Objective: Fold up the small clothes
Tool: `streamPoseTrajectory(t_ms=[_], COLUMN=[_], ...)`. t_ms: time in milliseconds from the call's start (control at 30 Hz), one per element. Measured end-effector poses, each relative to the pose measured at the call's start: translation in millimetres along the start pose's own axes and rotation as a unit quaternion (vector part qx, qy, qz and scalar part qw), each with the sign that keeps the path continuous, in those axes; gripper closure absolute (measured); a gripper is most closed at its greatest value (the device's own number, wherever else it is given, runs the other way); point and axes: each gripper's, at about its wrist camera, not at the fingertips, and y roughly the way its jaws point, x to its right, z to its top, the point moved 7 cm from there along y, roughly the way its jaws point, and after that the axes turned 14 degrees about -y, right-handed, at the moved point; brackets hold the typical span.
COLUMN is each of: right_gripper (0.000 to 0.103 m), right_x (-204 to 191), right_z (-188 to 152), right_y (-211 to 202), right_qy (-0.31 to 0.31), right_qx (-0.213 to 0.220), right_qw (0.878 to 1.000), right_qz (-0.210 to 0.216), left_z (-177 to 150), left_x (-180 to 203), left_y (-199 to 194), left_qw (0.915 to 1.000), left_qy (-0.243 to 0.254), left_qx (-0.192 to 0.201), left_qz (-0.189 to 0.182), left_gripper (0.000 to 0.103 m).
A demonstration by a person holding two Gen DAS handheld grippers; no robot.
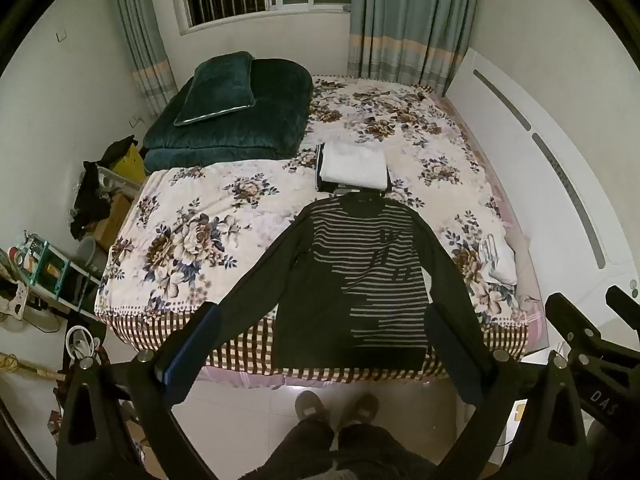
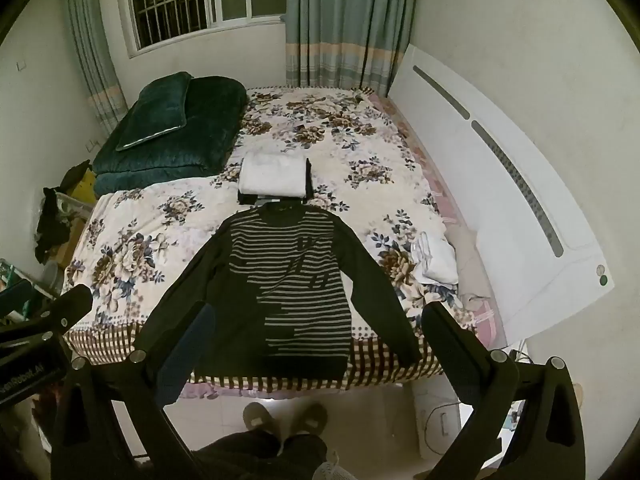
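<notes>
While both jaws gape, striped sweater flat between, untouched.

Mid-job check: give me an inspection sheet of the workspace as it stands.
Surface: floral bedspread on the bed, checked hem at the near edge.
Job's things: striped dark sweater spread flat, sleeves out, hem at the near edge; folded white stack beyond its collar; crumpled white garment to the right.
Clutter: green quilt with pillow, far left.
Grippers: left tongs and right tongs open, above the floor, holding nothing.
Cables: a cable on the floor, right.
Surroundings: barred window, curtains, white headboard, shelving.
</notes>
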Motion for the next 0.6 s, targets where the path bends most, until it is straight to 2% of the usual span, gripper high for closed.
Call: streamPoseTrajectory(t_ms=[600], right_gripper=[0.0], right_x=[-0.4], right_z=[6.7], right_y=[1.6], right_qy=[-0.001], right_qx=[-0.001], right_qw=[1.0], right_qz=[-0.001], left_z=[0.1], left_x=[0.1], left_y=[0.2], left_qw=[1.0], left_qy=[-0.002], left_qx=[0.0], left_qz=[-0.003], left_gripper=[0.0])
